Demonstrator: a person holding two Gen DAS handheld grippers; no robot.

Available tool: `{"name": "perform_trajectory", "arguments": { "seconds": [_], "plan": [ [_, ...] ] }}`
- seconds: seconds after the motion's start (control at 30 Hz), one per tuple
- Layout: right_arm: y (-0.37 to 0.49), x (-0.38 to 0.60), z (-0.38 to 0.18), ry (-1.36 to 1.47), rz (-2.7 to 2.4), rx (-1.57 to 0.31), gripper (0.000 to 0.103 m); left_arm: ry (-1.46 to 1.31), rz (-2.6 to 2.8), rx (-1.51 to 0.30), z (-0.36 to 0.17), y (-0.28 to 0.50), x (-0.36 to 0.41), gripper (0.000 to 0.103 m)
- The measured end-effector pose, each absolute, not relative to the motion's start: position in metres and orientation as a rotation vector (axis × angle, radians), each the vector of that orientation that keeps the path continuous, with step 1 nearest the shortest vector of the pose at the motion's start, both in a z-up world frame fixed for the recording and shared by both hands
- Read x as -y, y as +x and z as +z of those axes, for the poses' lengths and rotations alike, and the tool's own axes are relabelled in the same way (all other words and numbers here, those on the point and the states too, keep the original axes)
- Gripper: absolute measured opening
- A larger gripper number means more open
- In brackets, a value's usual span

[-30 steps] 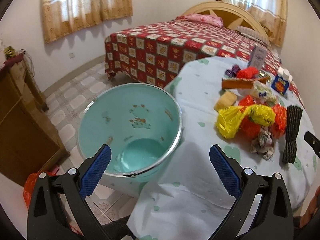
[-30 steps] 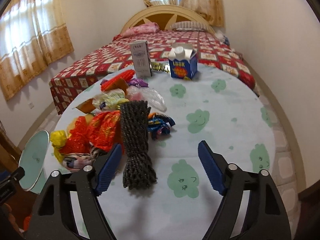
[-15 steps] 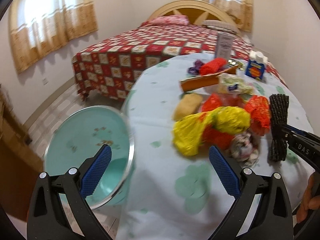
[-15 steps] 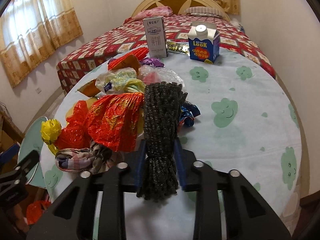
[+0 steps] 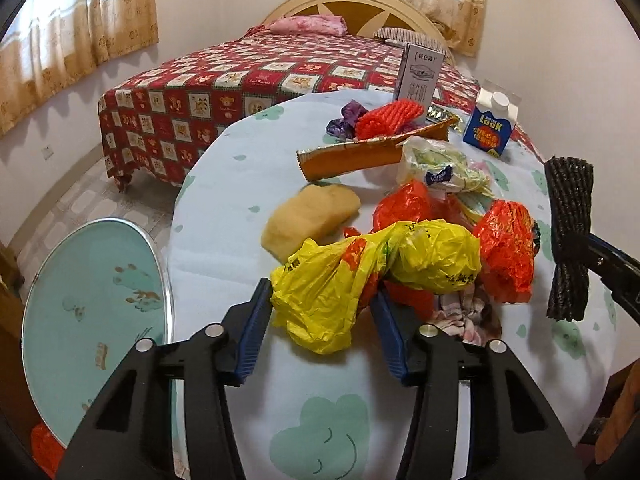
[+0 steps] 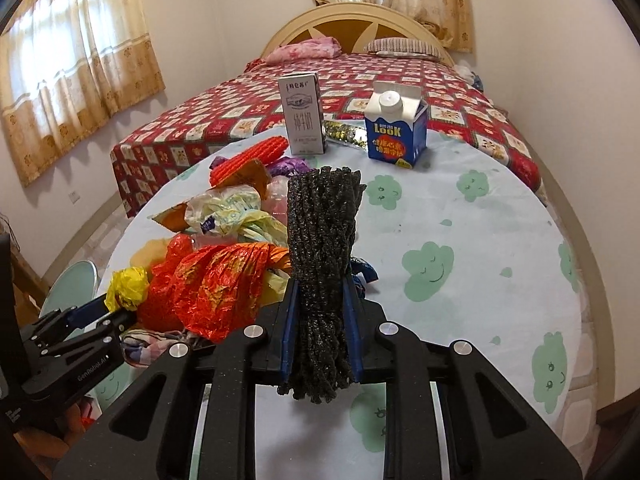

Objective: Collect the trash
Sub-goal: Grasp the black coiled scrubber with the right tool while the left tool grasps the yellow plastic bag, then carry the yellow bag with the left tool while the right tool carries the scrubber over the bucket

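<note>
The teal bin sits at the lower left of the left wrist view, below the table edge; its inside shows only a few brown specks and bits, no bags. In the right wrist view a sliver of its rim shows at the left edge.

Two cartons stand upright near the far rim of the table: a white milk carton and, to its right, a blue carton with its cap on. What is in them cannot be told.

The left gripper is closing, its blue pads at either side of the near end of the yellow bag; the left pad touches the plastic, the right one is at its edge. The bag lies in the pile at the picture's centre, against the orange bags, with a tan sponge just beyond it.

The right gripper is pinching the black net bundle, still tightening; the bundle stands upright between the pads, its ends sticking out above and below.

The trash crowds the left half of the table in the right wrist view. The right half, with green cloud prints, is bare up to its curved edge. Beyond the far edge comes the bed; tiled floor lies between bed and bin.
</note>
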State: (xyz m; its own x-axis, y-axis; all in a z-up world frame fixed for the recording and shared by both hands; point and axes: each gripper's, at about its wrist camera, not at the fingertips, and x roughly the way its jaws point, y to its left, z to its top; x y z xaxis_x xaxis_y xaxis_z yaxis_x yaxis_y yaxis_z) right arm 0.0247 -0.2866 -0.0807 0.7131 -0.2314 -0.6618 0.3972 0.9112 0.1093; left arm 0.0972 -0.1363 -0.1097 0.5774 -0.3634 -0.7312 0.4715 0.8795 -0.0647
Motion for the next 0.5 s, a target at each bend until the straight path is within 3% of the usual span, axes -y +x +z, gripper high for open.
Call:
{"name": "perform_trajectory", "arguments": {
  "seconds": [0.5],
  "plan": [
    [0.035,0.230,-0.040,0.194,-0.244,-0.608,0.022,0.069,-0.272,-0.703,-0.045,0.080,0.035,0.049]
  ]
}}
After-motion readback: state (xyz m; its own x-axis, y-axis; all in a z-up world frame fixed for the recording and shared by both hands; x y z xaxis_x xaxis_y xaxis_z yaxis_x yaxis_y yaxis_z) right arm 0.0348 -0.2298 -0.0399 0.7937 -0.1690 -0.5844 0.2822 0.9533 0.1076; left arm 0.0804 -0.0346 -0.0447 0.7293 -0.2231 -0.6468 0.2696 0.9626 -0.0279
